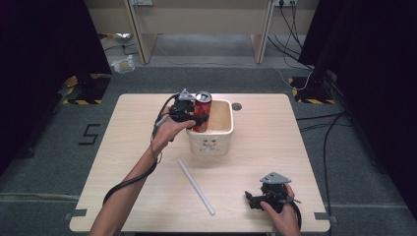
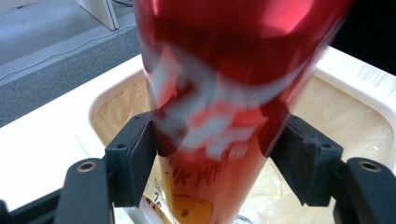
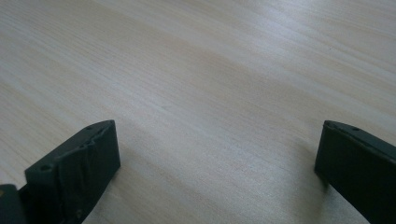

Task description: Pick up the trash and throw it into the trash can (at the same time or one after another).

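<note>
A red drink can (image 1: pixel 201 112) stands upright, its lower part inside a cream plastic tub (image 1: pixel 223 140) at the back middle of the wooden table. My left gripper (image 1: pixel 198 118) reaches in from the left and is shut on the can. In the left gripper view both black pads press the sides of the can (image 2: pixel 219 93), with the tub's rim (image 2: pixel 355 70) behind it. My right gripper (image 1: pixel 251 199) rests at the table's front right, held by a hand. Its jaws stand open (image 3: pixel 219 149) over bare wood.
A long white tube (image 1: pixel 195 186) lies diagonally on the table (image 1: pixel 265 142) in front of the tub. A small round dark hole (image 1: pixel 236 106) sits near the far edge. Cables run on the floor to the right, beyond the table.
</note>
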Demonstrator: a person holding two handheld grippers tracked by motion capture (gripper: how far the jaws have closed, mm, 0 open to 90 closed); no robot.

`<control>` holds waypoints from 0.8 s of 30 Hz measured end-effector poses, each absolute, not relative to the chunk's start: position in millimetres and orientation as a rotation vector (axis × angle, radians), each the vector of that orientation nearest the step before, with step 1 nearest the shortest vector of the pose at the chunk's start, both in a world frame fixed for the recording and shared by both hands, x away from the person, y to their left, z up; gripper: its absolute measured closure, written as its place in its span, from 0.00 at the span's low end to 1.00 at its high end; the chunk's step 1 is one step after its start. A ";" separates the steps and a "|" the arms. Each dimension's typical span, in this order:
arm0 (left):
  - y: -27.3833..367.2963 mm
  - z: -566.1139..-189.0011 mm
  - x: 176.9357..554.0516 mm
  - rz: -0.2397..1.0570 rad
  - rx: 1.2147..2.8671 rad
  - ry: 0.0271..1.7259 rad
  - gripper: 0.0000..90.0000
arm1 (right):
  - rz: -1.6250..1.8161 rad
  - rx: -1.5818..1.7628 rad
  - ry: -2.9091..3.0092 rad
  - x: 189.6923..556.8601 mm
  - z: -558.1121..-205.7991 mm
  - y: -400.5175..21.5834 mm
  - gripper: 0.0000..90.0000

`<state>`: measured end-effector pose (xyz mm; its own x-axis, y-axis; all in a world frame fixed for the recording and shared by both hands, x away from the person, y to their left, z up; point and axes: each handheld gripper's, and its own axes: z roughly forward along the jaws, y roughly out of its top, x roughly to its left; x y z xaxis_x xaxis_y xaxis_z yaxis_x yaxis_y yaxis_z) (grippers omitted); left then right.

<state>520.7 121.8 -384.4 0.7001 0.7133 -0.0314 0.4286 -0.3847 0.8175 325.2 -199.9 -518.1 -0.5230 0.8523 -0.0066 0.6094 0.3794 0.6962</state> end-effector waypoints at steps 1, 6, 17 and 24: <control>121.7 -384.8 520.5 0.414 2.036 0.870 0.36 | 0.919 1.273 2.279 325.1 -518.1 -199.8 0.00; 121.4 -384.3 519.7 0.409 2.025 0.874 0.35 | 0.919 1.272 2.279 325.2 -518.1 -199.9 0.00; 123.8 -373.8 515.6 0.420 1.997 0.872 0.32 | 0.919 1.270 2.280 325.2 -518.2 -200.0 0.00; 124.3 -366.0 510.0 0.424 1.990 0.865 0.28 | 0.922 1.269 2.279 325.3 -518.3 -199.9 0.00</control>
